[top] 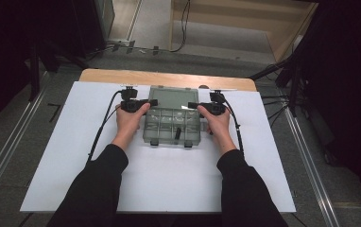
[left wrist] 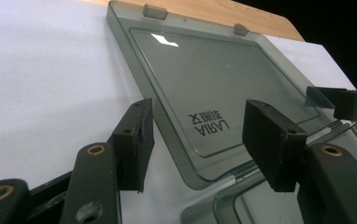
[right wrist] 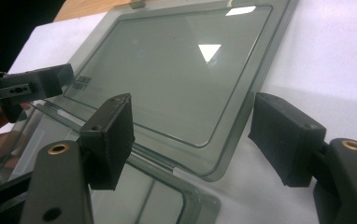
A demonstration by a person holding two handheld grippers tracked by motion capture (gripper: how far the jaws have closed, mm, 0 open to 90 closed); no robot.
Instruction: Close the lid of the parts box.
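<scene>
A smoky clear plastic compartment box lies mid-table with its lid swung back flat behind it. A small dark piece sits in one compartment. My left gripper is at the box's left side near the hinge, my right gripper at its right side. In the left gripper view, my left gripper is open, its jaws straddling the near corner of the lid. In the right gripper view, my right gripper is open across the opposite corner of the lid. Neither holds anything.
The box rests on a white sheet over a wooden table. Two dark latches hang on the box's near wall. Black cables trail from both grippers. Dark stands and floor rails surround the table.
</scene>
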